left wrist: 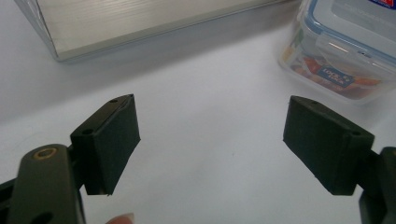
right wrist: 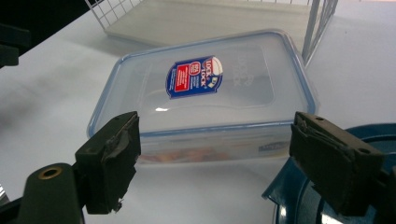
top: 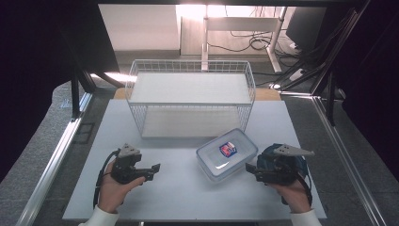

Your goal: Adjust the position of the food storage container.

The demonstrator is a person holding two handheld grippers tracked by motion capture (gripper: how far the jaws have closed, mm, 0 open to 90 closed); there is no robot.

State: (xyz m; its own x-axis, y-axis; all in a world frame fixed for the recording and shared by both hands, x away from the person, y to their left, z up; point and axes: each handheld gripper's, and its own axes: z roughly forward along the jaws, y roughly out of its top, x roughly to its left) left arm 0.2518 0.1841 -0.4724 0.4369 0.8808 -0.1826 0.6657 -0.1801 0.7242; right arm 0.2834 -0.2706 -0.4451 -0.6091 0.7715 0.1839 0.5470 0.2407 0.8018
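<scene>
A clear plastic food container (top: 227, 155) with a blue-edged lid and a red and blue label lies on the white table, just in front of the wire basket. My right gripper (top: 251, 170) sits to its right, open, jaws pointed at the box (right wrist: 205, 98) and apart from it. My left gripper (top: 155, 169) rests at the front left, open with bare table between its jaws (left wrist: 210, 149). The container's corner (left wrist: 341, 51) appears at the upper right of the left gripper view.
A white wire basket (top: 190, 96) with a white shelf and floor stands at the table's back middle. A dark blue round object (right wrist: 299, 205) lies under my right gripper. Metal frame rails run along both table sides.
</scene>
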